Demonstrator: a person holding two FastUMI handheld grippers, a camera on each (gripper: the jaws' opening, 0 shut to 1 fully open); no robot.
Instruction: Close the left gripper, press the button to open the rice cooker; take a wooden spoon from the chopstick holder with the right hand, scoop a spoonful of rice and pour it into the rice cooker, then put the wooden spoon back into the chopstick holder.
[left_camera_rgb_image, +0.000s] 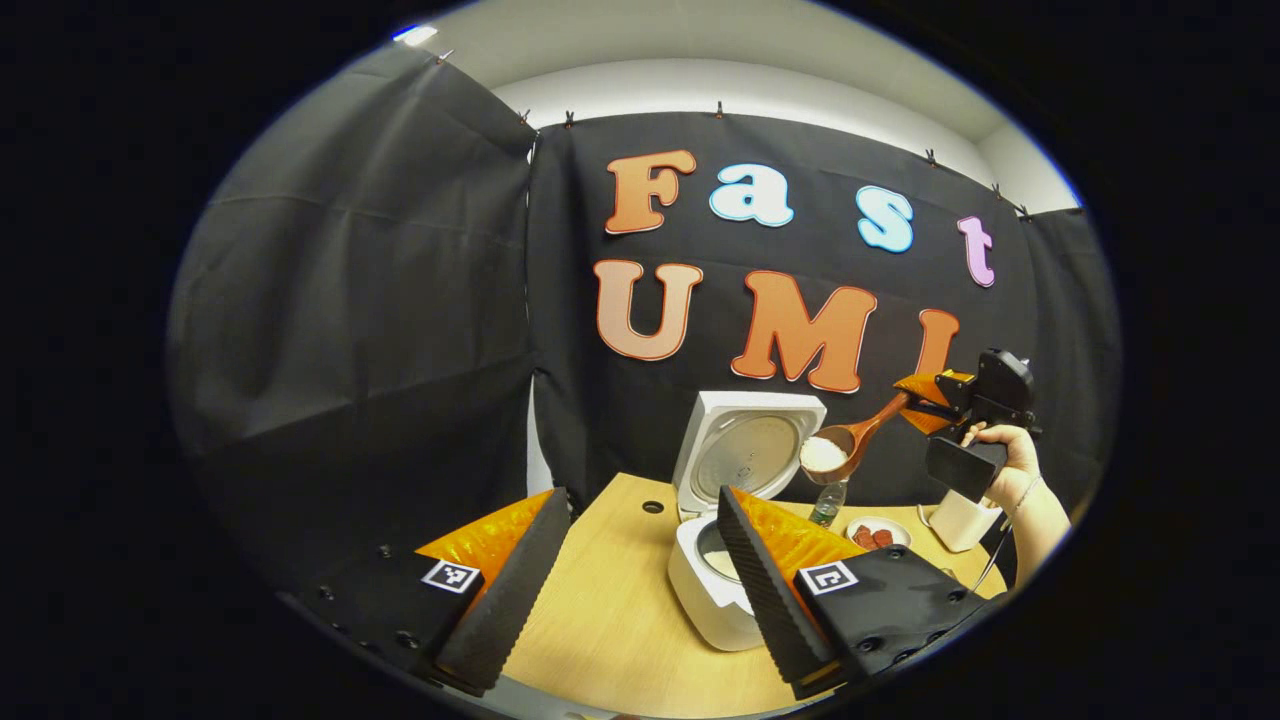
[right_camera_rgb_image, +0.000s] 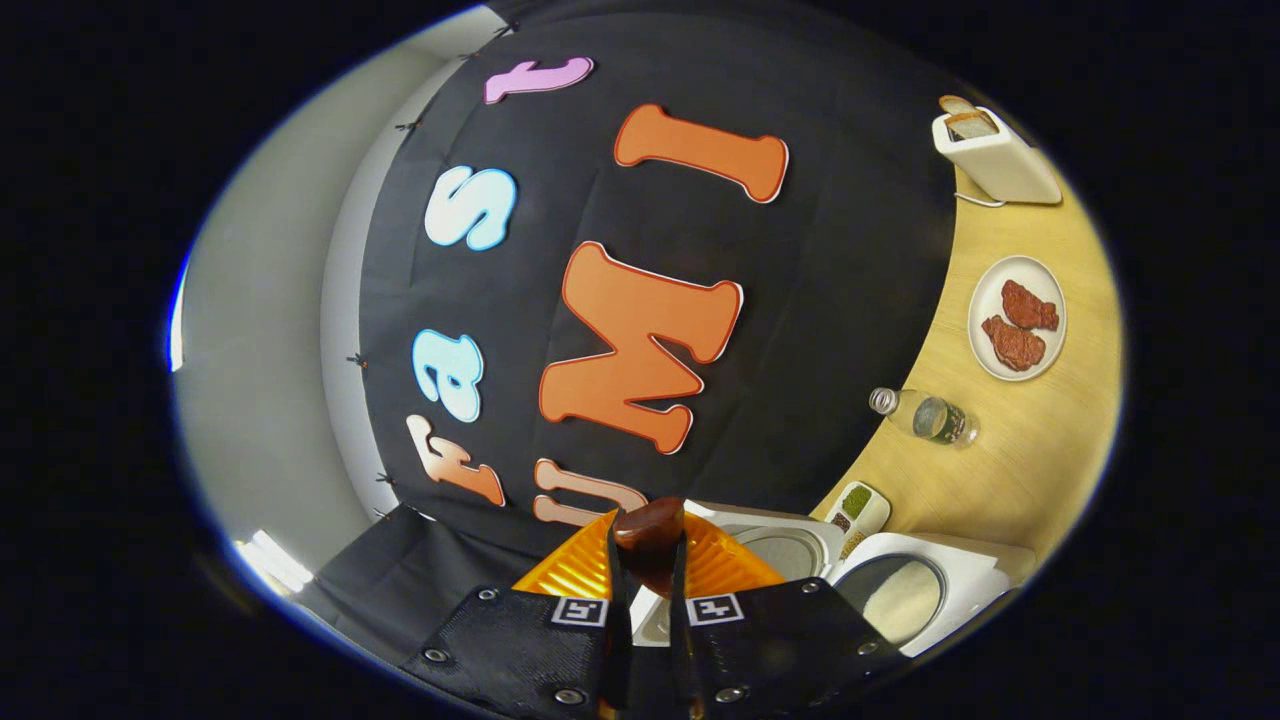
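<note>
Overhead, rice-filled wooden spoon (left_camera_rgb_image: 838, 447), open rice cooker (left_camera_rgb_image: 712, 590).

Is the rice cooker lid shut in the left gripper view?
No, the rice cooker lid stands raised behind the open pot, and the wooden spoon loaded with rice hangs in front of it.

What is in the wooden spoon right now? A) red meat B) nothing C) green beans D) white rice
D: in the left gripper view the wooden spoon, held up by the right hand-held gripper near the open rice cooker, carries a heap of white rice.
</note>
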